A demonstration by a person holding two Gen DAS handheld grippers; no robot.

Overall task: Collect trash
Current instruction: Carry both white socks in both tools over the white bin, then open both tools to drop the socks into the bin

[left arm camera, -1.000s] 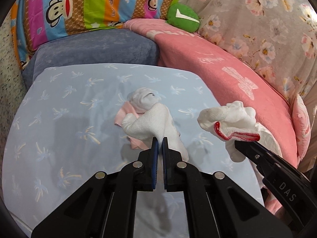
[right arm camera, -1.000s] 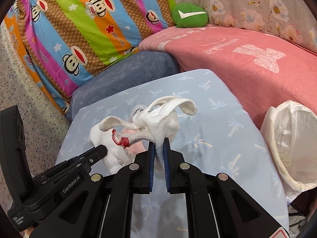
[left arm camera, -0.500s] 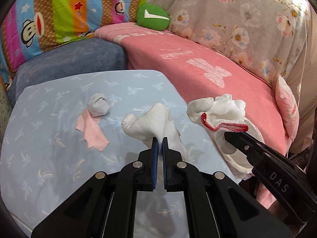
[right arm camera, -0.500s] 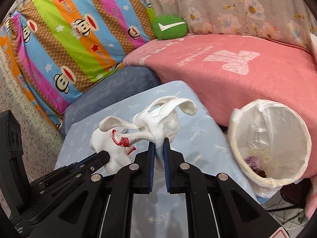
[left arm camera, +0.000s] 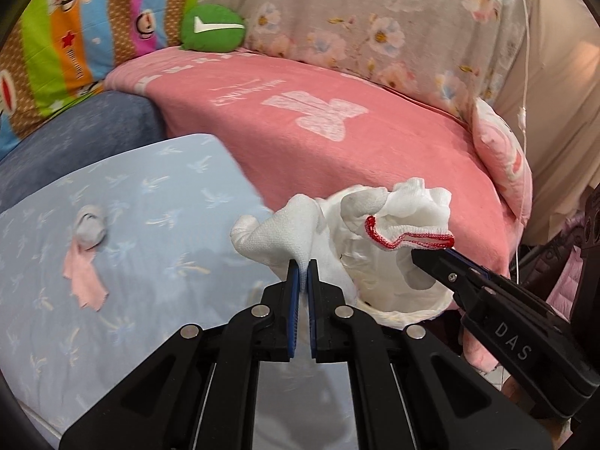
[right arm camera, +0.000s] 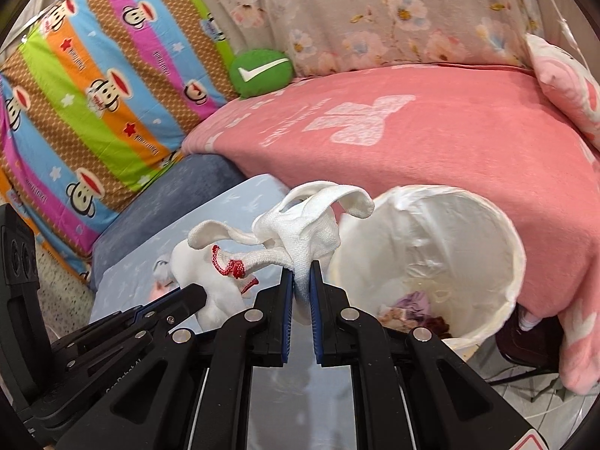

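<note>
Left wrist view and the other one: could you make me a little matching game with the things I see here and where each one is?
Things:
1. white knit gloves
2. pink scrap
3. green cushion
4. lined bin

Places:
A. lying on the pale blue sheet
B. beside the pink blanket's edge, with trash inside
C. pinched in the left claw and the right claw, off the sheet
D. at the back, on the pink blanket

Pairs: 1-C, 2-A, 3-D, 4-B
</note>
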